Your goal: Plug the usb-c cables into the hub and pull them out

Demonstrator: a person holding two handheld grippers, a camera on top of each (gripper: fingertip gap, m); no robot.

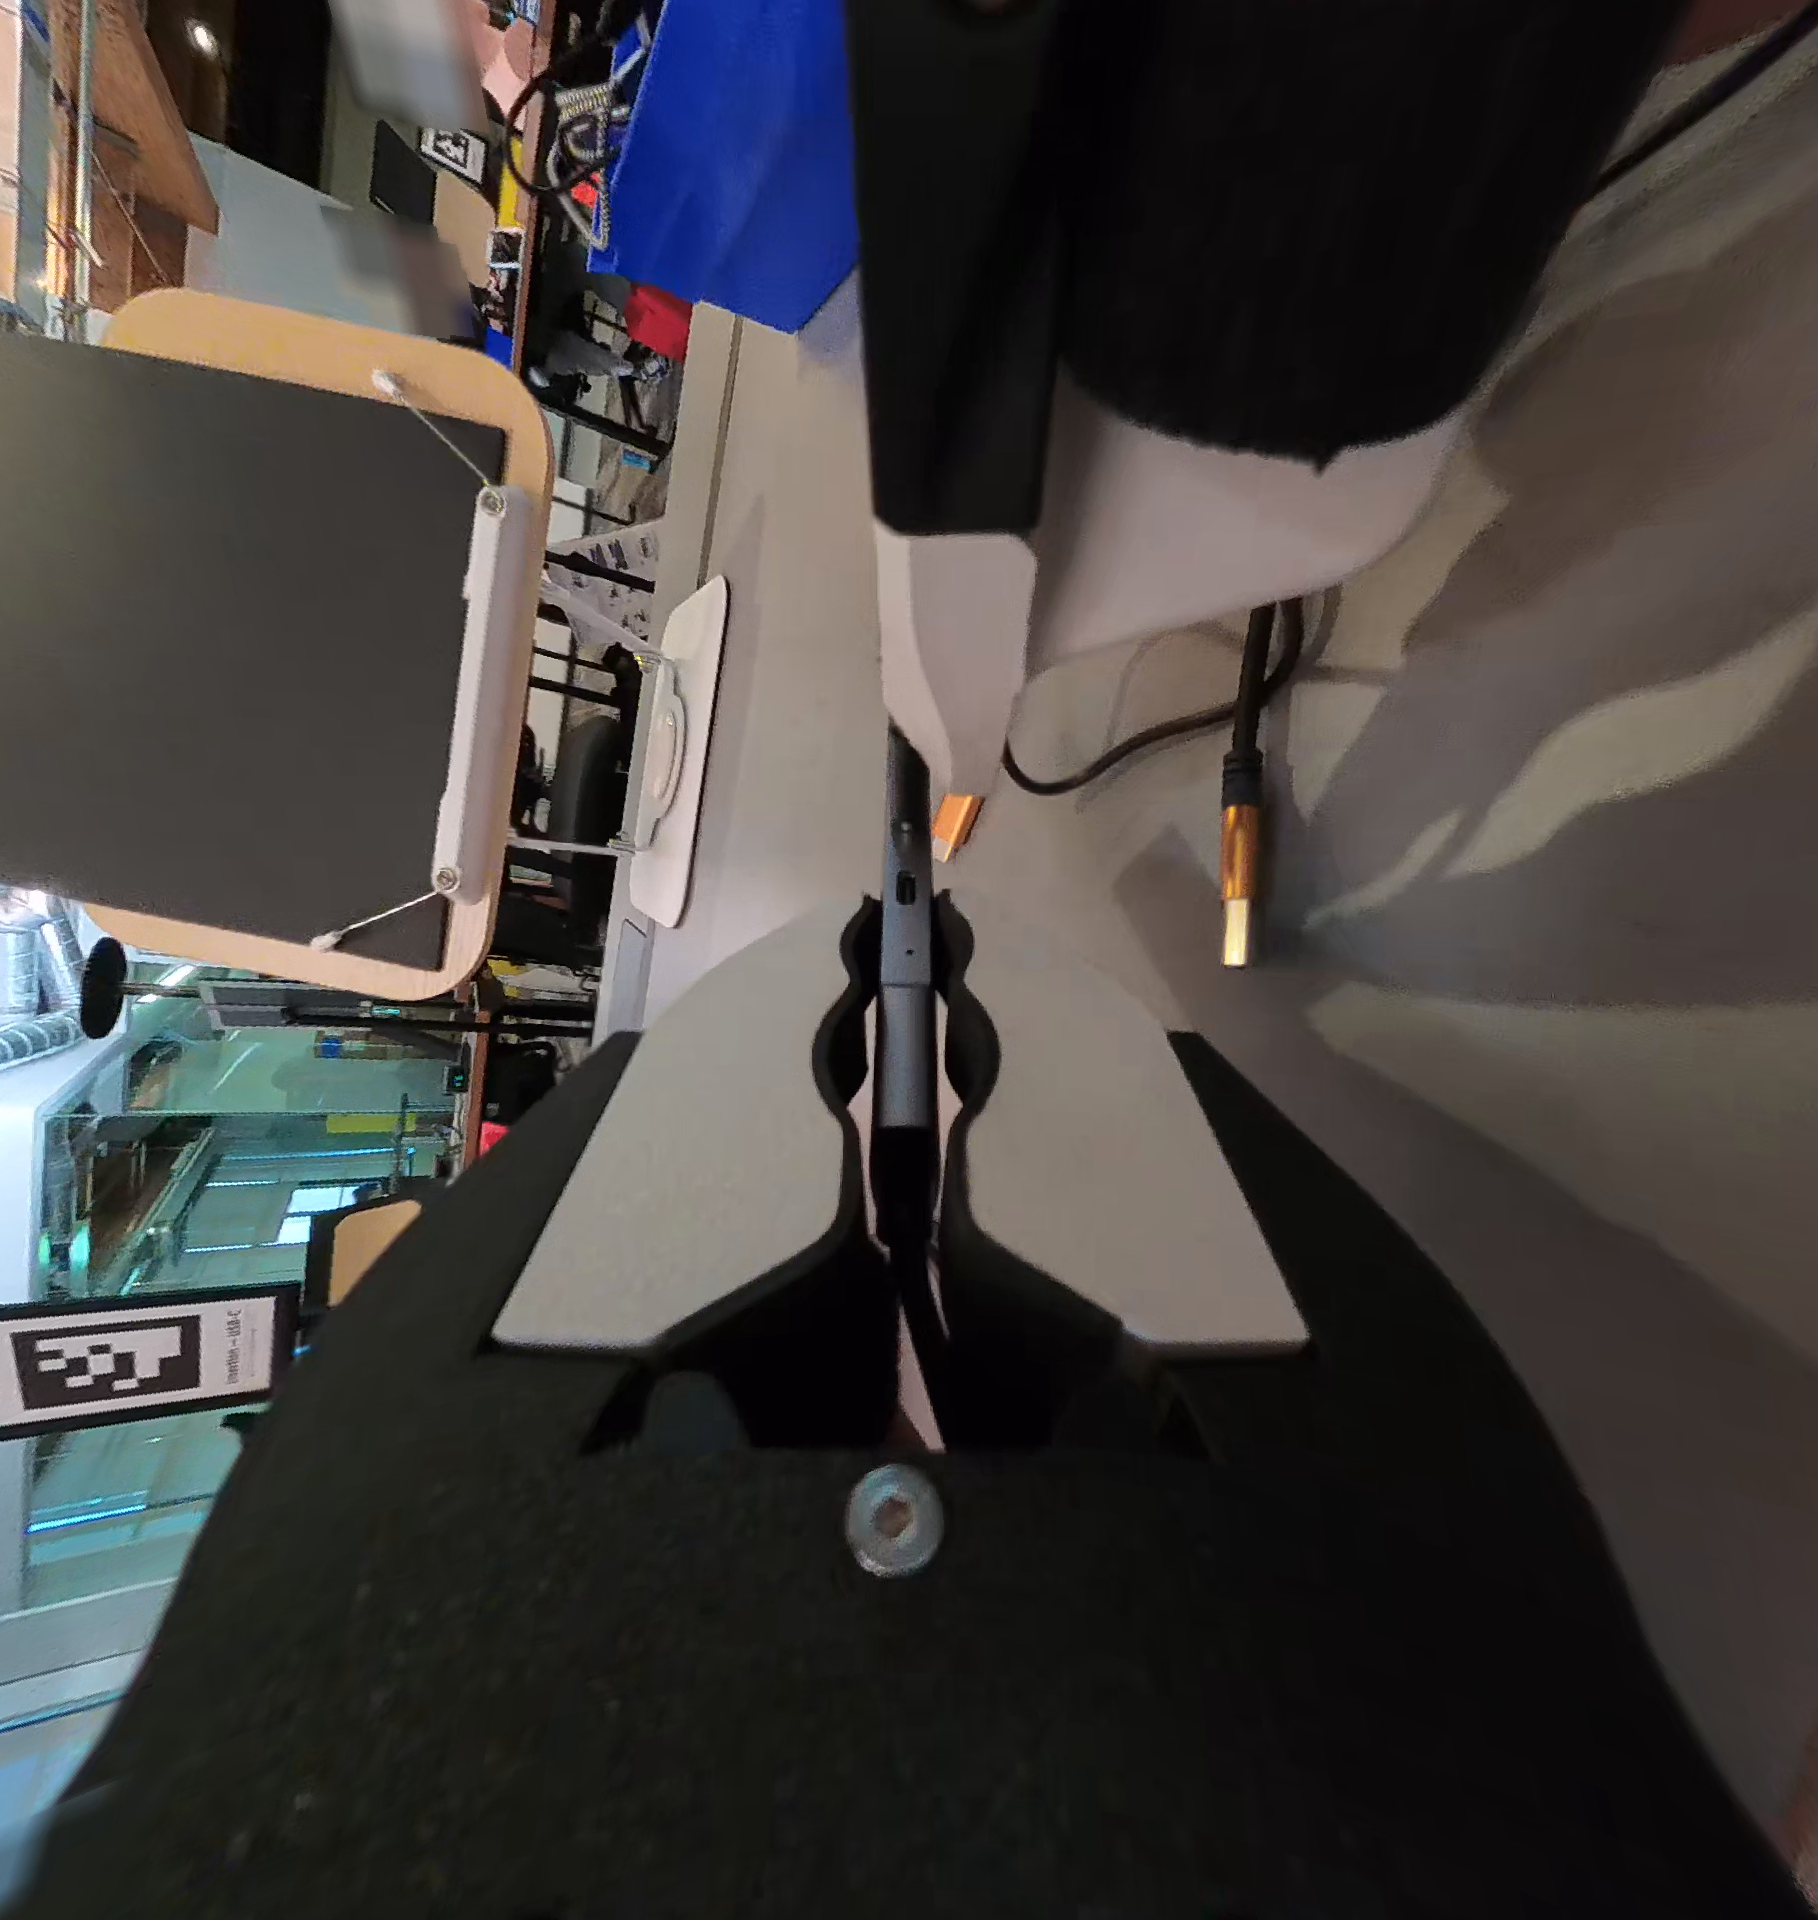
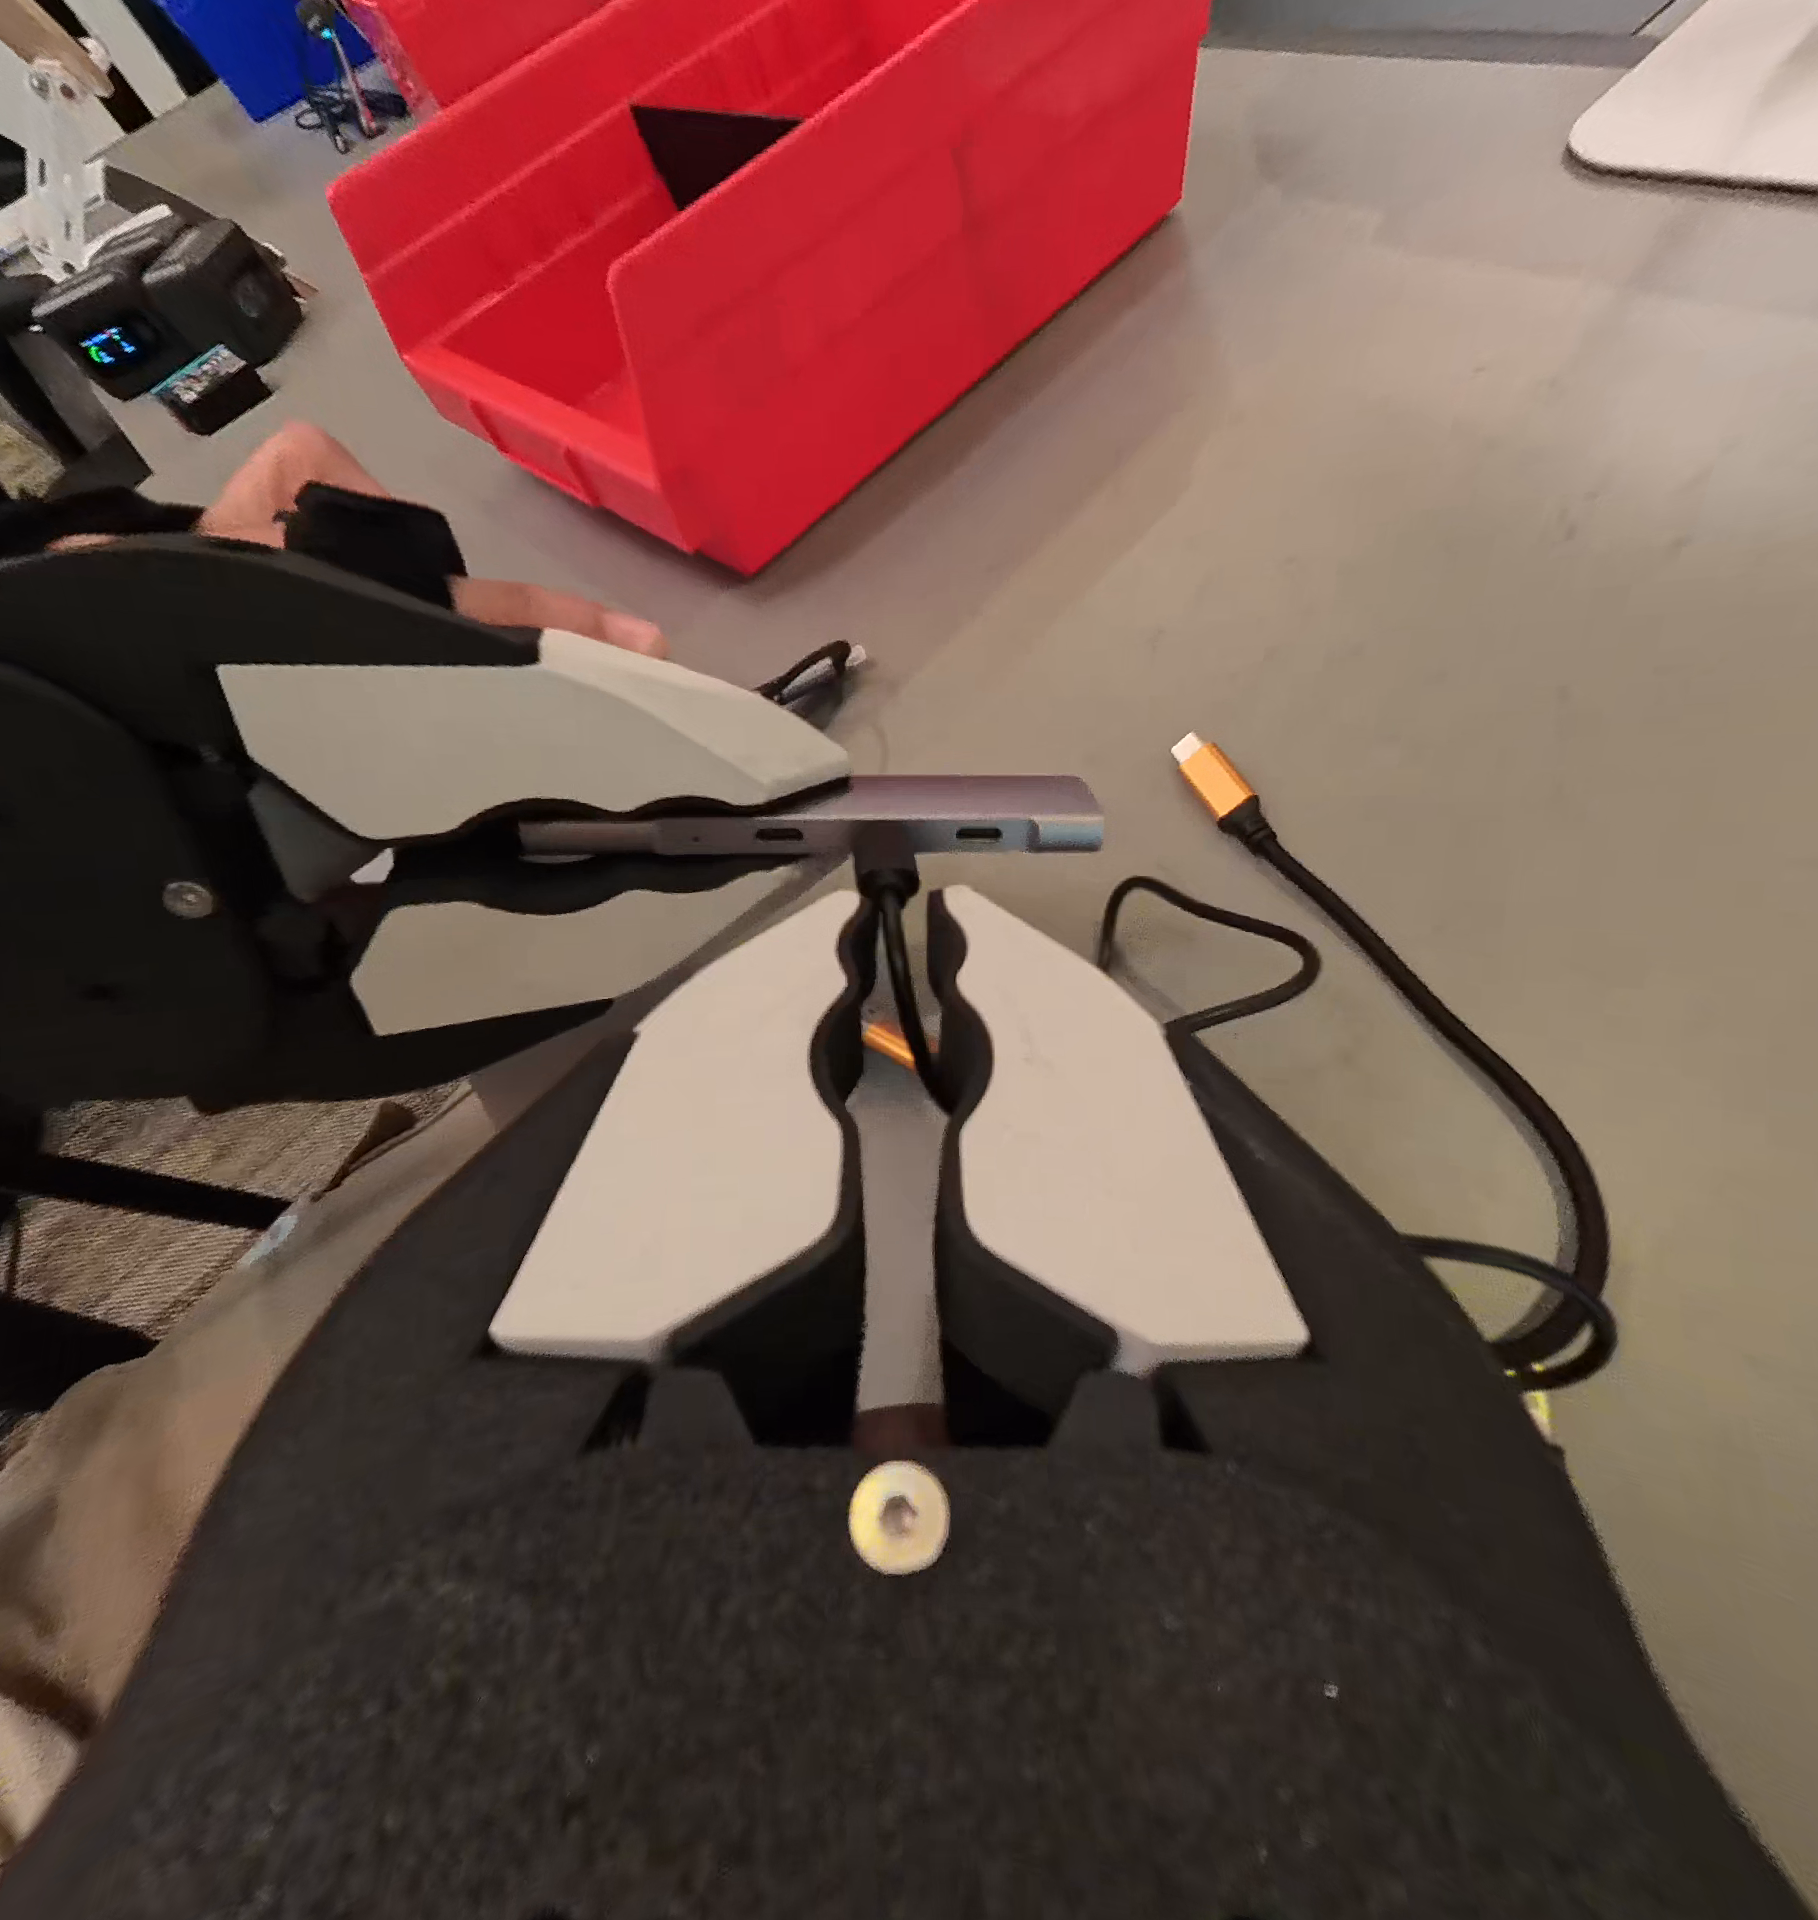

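Grey pads of the right gripper (image 2: 894, 904) sit nearest in its own view, jaws narrowed around a thin black cable (image 2: 900, 987) that runs between them up to a plug (image 2: 884, 864) seated in the near edge of the hub (image 2: 884, 816); whether the pads actually pinch the cable or only flank it I cannot tell, since a slim gap shows on either side. Just past the jaw tips, the hub hangs above the bench (image 2: 1404, 520), clamped flat at its left end by the left gripper (image 2: 666, 831), whose jaws are pressed onto the slim grey body. Two open ports show along the hub's near edge, one on each side of the plug. To the right of the jaws, a second cable with an orange-sleeved plug (image 2: 1217, 781) lies loose on the bench, well apart from the hub. Farther off stands a red bin (image 2: 832, 343). From here, the risk is in the pull: gripping the cord rather than the plug body could let it slide through the pads or strain the joint, and a tug off the port's axis could twist the hub in the left jaws, which hold only one end.
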